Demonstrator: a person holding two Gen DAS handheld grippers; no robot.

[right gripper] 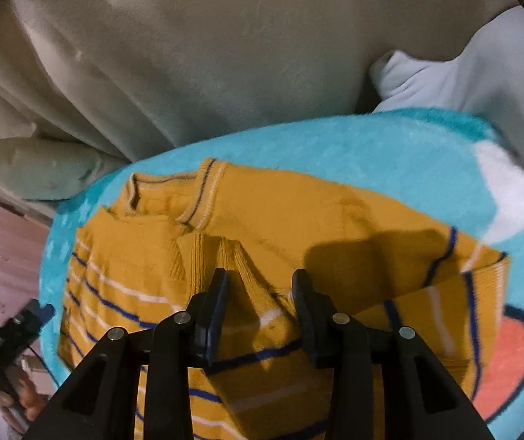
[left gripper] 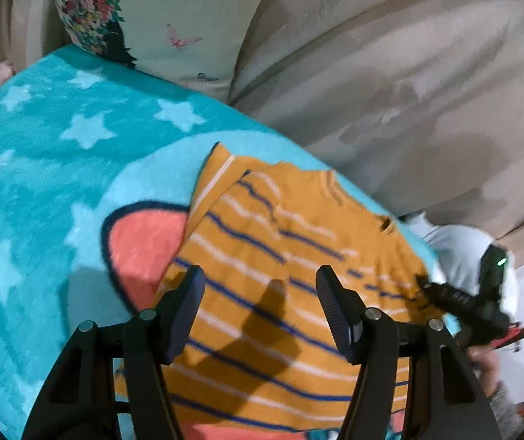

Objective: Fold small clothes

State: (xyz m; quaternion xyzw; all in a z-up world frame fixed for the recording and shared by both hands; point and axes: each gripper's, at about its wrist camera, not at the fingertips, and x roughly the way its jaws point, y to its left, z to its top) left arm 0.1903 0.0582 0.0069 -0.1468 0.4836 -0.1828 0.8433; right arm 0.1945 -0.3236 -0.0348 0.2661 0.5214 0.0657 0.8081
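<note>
A small mustard-yellow sweater with blue and white stripes lies partly folded on a turquoise star blanket. My left gripper is open and empty, hovering over the sweater's striped body. In the right wrist view the sweater shows its collar at the far left and a folded sleeve at the right. My right gripper is open, with a ridge of ribbed sweater fabric lying between its fingers but not pinched. The right gripper also shows in the left wrist view at the sweater's right edge.
A floral pillow and beige sheets lie beyond the blanket. A pale blue cloth sits at the blanket's far right corner. The blanket carries a coral and navy shape. The left gripper shows at lower left.
</note>
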